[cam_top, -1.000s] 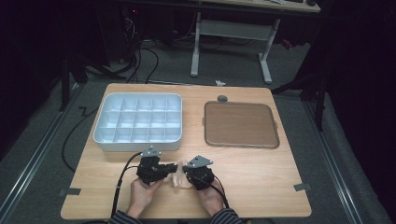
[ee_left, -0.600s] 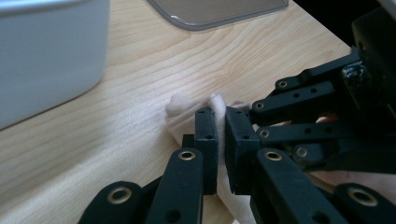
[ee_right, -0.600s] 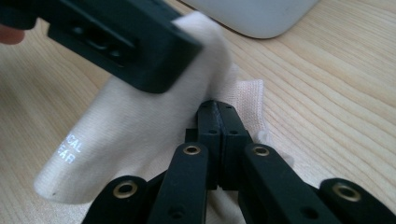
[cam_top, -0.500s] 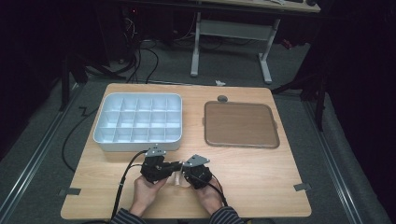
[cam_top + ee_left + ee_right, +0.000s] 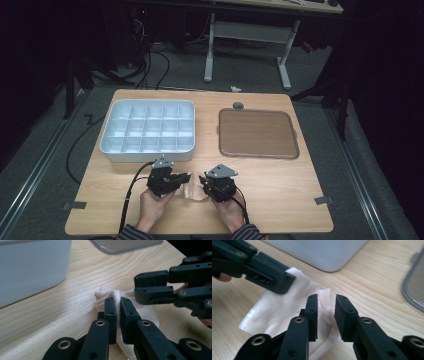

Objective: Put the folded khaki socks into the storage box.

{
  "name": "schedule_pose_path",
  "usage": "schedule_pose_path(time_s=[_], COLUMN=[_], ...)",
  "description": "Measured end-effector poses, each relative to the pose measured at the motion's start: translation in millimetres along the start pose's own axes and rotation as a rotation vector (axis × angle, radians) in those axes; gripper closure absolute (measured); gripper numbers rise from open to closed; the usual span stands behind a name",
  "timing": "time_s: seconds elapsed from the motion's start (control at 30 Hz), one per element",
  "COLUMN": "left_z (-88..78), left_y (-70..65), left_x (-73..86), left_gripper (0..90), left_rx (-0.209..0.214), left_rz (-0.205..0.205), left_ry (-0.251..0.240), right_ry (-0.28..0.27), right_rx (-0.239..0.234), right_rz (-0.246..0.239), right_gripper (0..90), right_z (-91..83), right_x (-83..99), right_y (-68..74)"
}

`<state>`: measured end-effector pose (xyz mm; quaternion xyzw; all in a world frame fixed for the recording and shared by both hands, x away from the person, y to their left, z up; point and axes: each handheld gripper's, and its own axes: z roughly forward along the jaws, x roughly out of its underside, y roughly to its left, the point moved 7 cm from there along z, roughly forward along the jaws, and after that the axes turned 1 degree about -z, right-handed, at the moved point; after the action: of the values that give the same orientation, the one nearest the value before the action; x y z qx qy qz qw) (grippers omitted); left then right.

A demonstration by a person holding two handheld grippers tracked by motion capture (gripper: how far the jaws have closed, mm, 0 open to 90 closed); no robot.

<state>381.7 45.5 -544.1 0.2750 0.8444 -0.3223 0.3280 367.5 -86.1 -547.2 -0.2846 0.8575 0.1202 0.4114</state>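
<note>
The left gripper (image 5: 115,305) is clamped on a fold of the small white cloth (image 5: 146,312), its jaws pressed together with the fabric pinched between them. The right gripper (image 5: 325,302) has just been opening: its jaws now stand apart over the cloth (image 5: 284,305), and nothing is pressed between the pads, though the fabric lies just under them.

The cloth rests on the wooden table (image 5: 280,185) near its front edge, between the two grippers (image 5: 170,179) (image 5: 218,184) and just in front of the white compartment tray (image 5: 147,131). The brown flat tray (image 5: 257,133) lies to the right of it, well apart from the cloth.

I judge that the step in hand is a change of grip while folding or arranging the cloth: one side is kept, the other is let go. The next move calls for the right gripper to find a new edge or corner and close on it without dragging the held part.

The high view gives the whole layout, but there the cloth (image 5: 192,184) is a pale patch. The gripper views show its folds, and each shows the other gripper's jaws close by.
</note>
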Motion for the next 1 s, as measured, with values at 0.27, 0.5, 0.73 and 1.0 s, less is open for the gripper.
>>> schedule_pose_path(time_s=[0.27, 0.5, 0.73, 1.0], left_z=[-0.3, -3.1, -1.0, 0.3], left_y=[-0.7, -1.2, -3.3, -7.5], left_x=[-0.7, -1.2, -2.4, -7.4], left_gripper=[85.4, 85.4, 85.4, 85.3], left_rx=[-0.006, -0.01, 0.007, 0.017], left_rz=[-0.009, -0.009, -0.011, 0.003], left_ry=[0.0, -0.005, -0.01, -0.011], right_ry=[0.024, 0.069, 0.093, 0.09], right_rx=[0.002, -0.007, -0.009, -0.014], right_rz=[0.033, 0.038, -0.006, -0.036], right_gripper=[67.5, 67.6, 68.8, 69.6], right_z=[1.9, 12.2, 18.6, 21.6], right_x=[4.9, 12.5, 14.5, 13.9], right_y=[-4.3, -3.9, 0.7, 2.2])
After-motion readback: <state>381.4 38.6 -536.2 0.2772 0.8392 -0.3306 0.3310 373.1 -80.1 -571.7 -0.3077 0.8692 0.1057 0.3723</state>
